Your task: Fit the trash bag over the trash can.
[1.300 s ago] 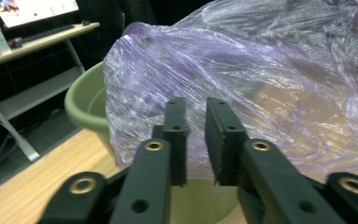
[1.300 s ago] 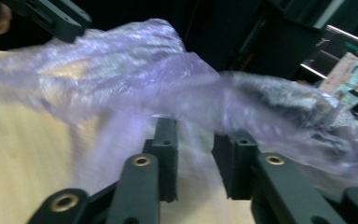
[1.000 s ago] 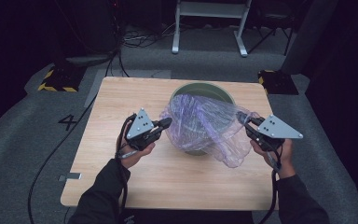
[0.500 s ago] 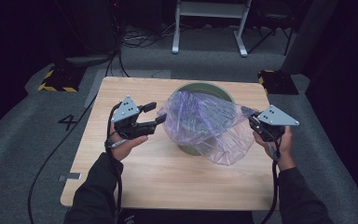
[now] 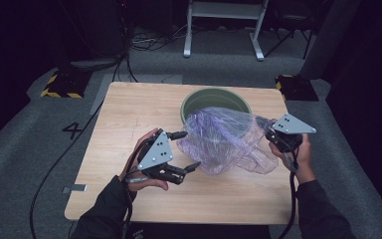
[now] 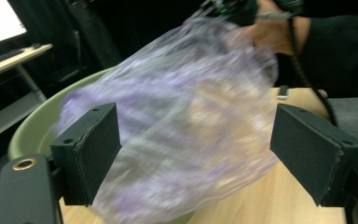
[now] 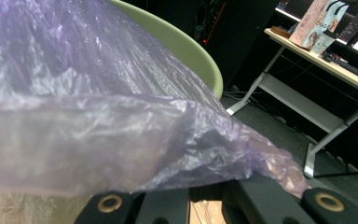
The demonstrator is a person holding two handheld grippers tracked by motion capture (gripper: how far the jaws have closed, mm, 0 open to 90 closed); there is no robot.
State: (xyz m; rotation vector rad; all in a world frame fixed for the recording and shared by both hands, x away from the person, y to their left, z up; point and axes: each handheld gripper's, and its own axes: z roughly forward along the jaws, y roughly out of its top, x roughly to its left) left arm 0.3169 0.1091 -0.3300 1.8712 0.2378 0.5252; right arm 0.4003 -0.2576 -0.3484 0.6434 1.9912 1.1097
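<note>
A crumpled purple see-through plastic bag [image 5: 224, 142] lies over the near rim of a green bowl [image 5: 214, 98] and spills onto the wooden table [image 5: 129, 109]. My left gripper [image 5: 186, 149] is at the bag's left edge. Its jaws have just been opening and now stand wide apart, with the pads clear of the film. In the left gripper view the bag [image 6: 182, 107] bulges ahead between the two pads [image 6: 93, 154], in front of the bowl [image 6: 32, 130]. My right gripper [image 5: 264, 123] is shut on the bag's right edge; the film [image 7: 98, 116] drapes over its jaws.
The bowl stands at the table's far middle. A white desk frame [image 5: 224, 25] and cables lie on the floor beyond. A yellow-and-black striped block [image 5: 62, 84] sits left of the table, another dark block [image 5: 293, 87] to the right.
The left gripper let go of the bag's left side, opened wide and drew back toward the near edge. The right gripper stayed shut on the bag, which shifted to the right.
</note>
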